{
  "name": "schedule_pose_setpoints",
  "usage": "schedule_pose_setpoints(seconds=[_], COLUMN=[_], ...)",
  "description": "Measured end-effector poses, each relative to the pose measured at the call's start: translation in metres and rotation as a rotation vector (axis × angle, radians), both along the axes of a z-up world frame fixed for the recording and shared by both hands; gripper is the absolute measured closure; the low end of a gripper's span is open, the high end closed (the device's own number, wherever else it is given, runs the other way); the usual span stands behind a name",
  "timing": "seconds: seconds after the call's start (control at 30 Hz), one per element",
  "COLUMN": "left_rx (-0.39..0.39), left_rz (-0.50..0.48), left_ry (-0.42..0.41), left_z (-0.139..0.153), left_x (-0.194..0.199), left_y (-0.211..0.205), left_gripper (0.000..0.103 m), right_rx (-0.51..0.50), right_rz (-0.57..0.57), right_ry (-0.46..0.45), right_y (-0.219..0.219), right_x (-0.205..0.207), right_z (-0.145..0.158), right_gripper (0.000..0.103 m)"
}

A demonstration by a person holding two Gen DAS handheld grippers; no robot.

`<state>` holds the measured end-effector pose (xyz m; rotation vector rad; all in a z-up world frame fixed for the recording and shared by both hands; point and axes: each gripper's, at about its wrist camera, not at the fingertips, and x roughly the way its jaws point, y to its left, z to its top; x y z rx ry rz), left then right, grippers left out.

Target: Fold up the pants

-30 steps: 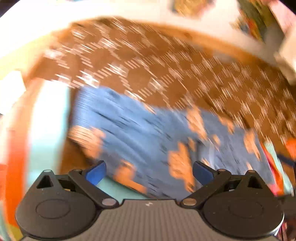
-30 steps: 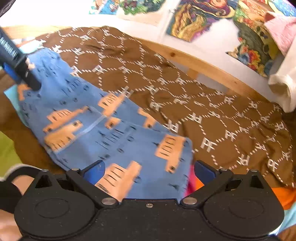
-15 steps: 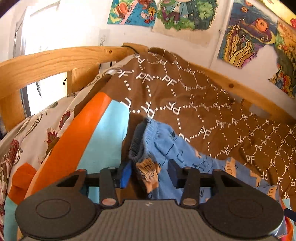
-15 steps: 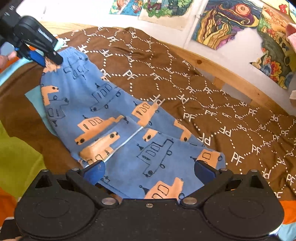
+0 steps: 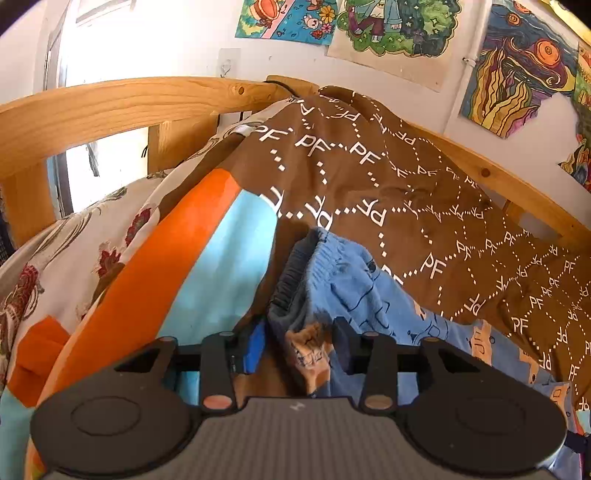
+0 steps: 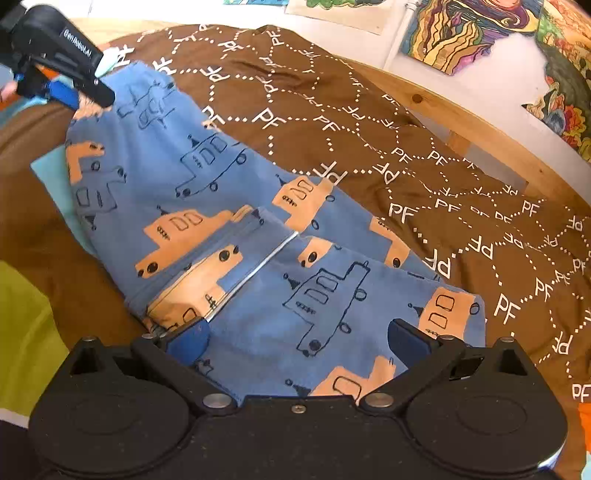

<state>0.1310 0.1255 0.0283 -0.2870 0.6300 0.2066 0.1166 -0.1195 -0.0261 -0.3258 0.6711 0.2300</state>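
Blue children's pants [image 6: 236,221] with orange and outlined vehicle prints lie on a brown "PF" blanket [image 6: 332,110], folded lengthwise, waistband at the far left. My left gripper [image 5: 297,345] is shut on the waistband corner [image 5: 306,347], with the bunched elastic [image 5: 295,273] just ahead of it. The left gripper also shows in the right wrist view [image 6: 79,94], at the pants' top left corner. My right gripper [image 6: 295,339] is open, its jaws wide apart over the leg cuffs near me.
A wooden bed rail [image 5: 110,107] runs behind and along the blanket [image 6: 461,110]. An orange and light-blue cover [image 5: 192,240] and a floral pillow [image 5: 74,240] lie left. A green fabric [image 6: 22,332] lies at the near left. Drawings [image 5: 391,26] hang on the wall.
My left gripper swung to the waistband corner and closed on it. My right gripper moved closer over the cuffs and stayed open.
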Motion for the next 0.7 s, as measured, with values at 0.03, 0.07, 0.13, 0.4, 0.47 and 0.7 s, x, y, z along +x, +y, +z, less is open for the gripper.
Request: schedule_pose_setpoints(seconds=[0.03,0.07,0.13,0.4,0.47,0.7], left_rx=[0.004,0.007,-0.009,-0.118,-0.124,-0.100], left_rz=[0.001,0.002,0.009,0.042,0.037,-0.013], left_ry=[0.000,0.001,-0.005,-0.026,-0.033,-0.100], left_z=[-0.001,-0.001,-0.001,-0.002,-0.001,0.010], left_x=[0.002,0.003,0.004,0.001,0.000,-0.011], left_y=[0.000,0.000,0.002,0.017,0.017,0.007], left_gripper=[0.056,0.056,0.057,0.072,0.080,0.085], right_rx=[-0.002,-0.008,-0.009,0.012,0.029,0.043], right_rz=[0.000,-0.003,-0.007,0.002,-0.004,-0.030], right_ry=[-0.007,-0.017,-0.027,0.005,0.024,-0.002], right_y=[-0.001,-0.001,-0.002,-0.003,-0.006,-0.011], right_x=[0.001,0.002,0.004,0.010,0.014,0.006], right_z=[0.001,0.003,0.005,-0.001,-0.002,0.008], right_gripper=[0.001,0.001,0.001,0.001,0.001,0.001])
